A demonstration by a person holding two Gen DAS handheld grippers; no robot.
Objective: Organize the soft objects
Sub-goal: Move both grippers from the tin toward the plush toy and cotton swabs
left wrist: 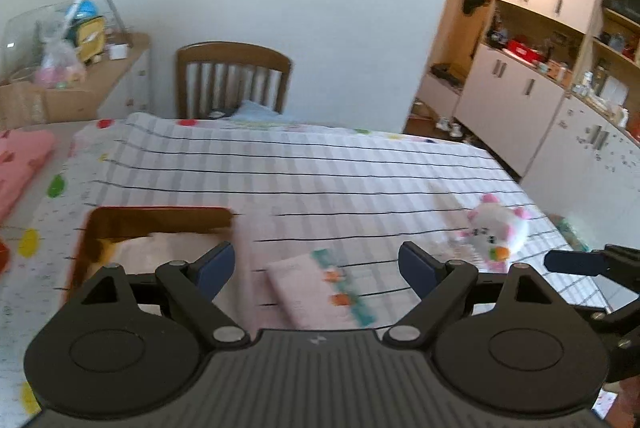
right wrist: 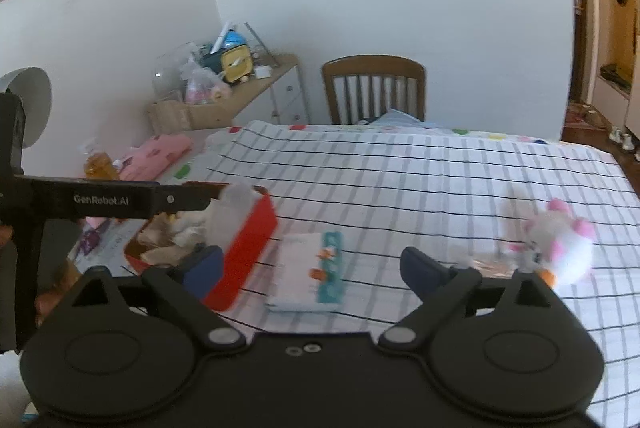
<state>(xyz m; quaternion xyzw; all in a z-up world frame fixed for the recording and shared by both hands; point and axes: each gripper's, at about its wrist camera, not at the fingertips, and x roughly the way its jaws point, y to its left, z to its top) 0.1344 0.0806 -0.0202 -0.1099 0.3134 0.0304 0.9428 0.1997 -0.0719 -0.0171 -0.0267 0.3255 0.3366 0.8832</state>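
A folded pink cloth with a teal patterned edge (left wrist: 320, 288) lies on the checked tablecloth, straight ahead between the fingers of my left gripper (left wrist: 316, 264), which is open and empty above it. The cloth shows too in the right wrist view (right wrist: 312, 274), between the fingers of my right gripper (right wrist: 310, 266), also open and empty. A red box (right wrist: 244, 248) with soft items inside stands left of the cloth; it shows in the left view (left wrist: 160, 224). A white and pink plush toy (left wrist: 498, 232) lies to the right (right wrist: 560, 248).
The table (right wrist: 400, 167) carries a checked cloth with coloured dots. A wooden chair (right wrist: 374, 87) stands at the far side. A pink folded item (right wrist: 156, 155) and a bottle (right wrist: 100, 165) lie far left. A cluttered sideboard (right wrist: 240, 87) and cabinets (left wrist: 520, 99) line the walls.
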